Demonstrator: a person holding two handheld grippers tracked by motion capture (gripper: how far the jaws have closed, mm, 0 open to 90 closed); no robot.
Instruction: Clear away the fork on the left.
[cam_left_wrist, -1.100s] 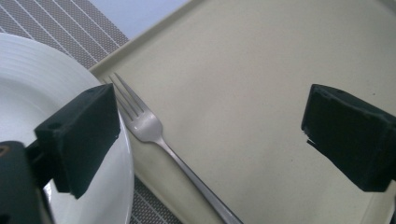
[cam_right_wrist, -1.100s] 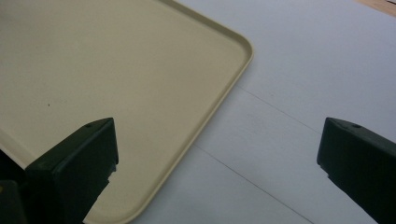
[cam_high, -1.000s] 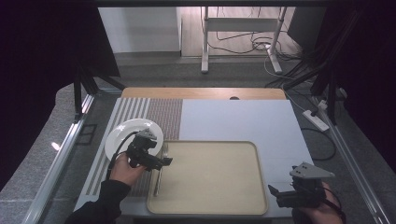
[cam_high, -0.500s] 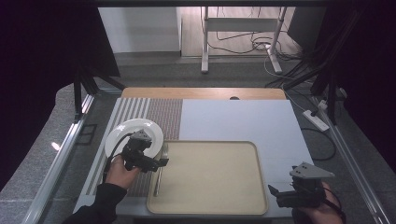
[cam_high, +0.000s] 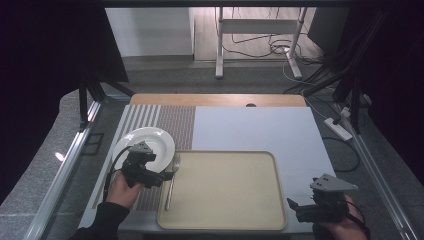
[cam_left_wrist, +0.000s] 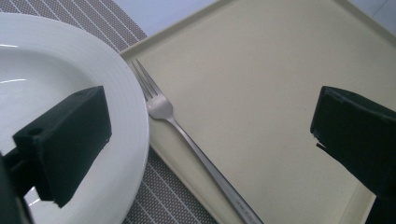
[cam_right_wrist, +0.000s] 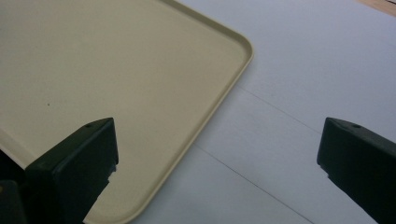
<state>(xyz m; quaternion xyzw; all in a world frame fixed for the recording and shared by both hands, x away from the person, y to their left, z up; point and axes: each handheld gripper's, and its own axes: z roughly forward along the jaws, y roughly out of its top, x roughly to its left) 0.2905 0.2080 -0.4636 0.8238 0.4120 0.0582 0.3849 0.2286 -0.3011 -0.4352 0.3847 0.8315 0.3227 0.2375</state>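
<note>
Left hand-held gripper (cam_high: 167, 176), jaws spread wide, poised over the slim stainless-steel fork (cam_left_wrist: 187, 140) lying along the left rim of the beige rectangular plastic tray (cam_high: 225, 215), beside the round white ceramic plate (cam_high: 150, 140), apparently to straddle it; right hand-held gripper (cam_high: 292, 207) idles open near the tray's right corner.

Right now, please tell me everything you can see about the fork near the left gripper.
The fork looks like plain shiny metal, with slim tines, a narrow neck and a long straight handle. It lies flat along the left edge of the beige tray, resting on the rim, tines pointing away from the person. The tines lie close beside the rim of the white plate; whether they touch is unclear. The left gripper hangs open above it, one jaw over the plate, the other over the tray, not gripping it.
</note>
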